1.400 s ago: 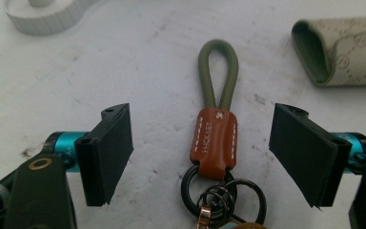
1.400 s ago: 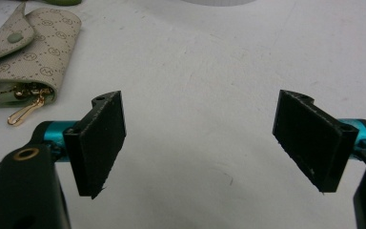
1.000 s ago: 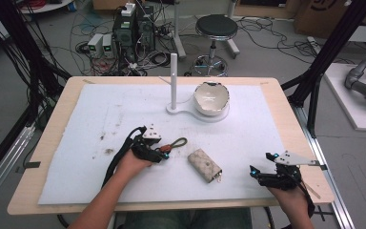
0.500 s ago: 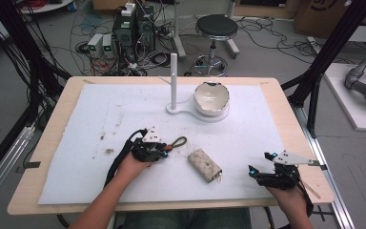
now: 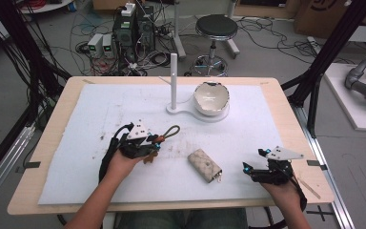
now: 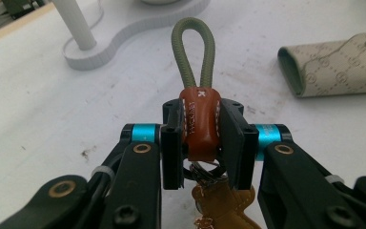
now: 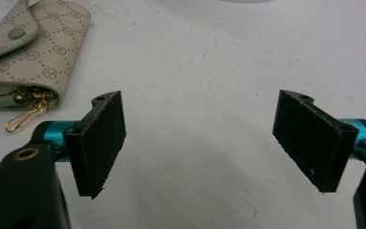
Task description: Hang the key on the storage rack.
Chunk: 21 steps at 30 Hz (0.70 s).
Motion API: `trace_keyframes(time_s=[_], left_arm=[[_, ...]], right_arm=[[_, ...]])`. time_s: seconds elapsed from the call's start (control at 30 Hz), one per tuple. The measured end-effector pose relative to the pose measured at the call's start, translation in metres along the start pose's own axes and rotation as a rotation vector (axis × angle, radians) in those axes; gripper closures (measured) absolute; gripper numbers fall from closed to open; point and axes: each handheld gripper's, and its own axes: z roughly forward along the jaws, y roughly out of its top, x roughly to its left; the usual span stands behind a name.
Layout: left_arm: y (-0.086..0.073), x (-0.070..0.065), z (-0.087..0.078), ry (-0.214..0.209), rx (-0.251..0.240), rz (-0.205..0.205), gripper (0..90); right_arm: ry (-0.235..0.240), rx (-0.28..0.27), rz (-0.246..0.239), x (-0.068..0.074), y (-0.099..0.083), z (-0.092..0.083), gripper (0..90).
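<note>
Centrally, the left gripper [image 6: 201,143] clamped a brown leather keychain [image 6: 200,121], jaws having just closed. At lower right of the high view, the right gripper [image 5: 249,168] stood wide open, empty.

a white stand [image 5: 174,83] with an upright post rises at the table's [image 5: 52,124] far side — a cracked white bowl [image 5: 211,98] sits on its base. a black stool [image 5: 216,27] stands beyond, among cables.

We see a light wooden table [image 5: 47,143] with a white sheet [image 5: 248,119] spread over most of its top, smudged with dark marks toward our left. On the sheet stands a white stand [image 5: 181,109] with an upright post, its round end bearing a cracked white bowl [image 5: 211,98]. Nearer us lies a beige patterned key pouch [image 5: 204,165], flat on the sheet, a gold clasp at its open end.
</note>
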Motion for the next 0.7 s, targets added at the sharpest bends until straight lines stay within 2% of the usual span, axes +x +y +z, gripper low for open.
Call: trace_keyframes(time_s=[0.17,0.47,0.57,0.7], left_arm=[[0.006,0.000,-0.009,0.015,-0.015,0.015,71.4],[0.021,0.012,-0.029,0.059,-0.077,-0.006,72.0],[0.030,0.016,-0.033,0.072,-0.096,-0.005,72.1],[0.047,0.021,-0.040,0.089,-0.107,0.020,72.1]], right_arm=[[0.005,0.000,-0.011,0.002,0.005,0.005,18.7],[0.021,0.004,-0.020,0.004,0.009,0.013,18.6],[0.027,0.009,-0.025,0.004,0.010,0.014,18.6],[0.029,0.008,-0.031,0.005,0.011,0.015,18.6]])
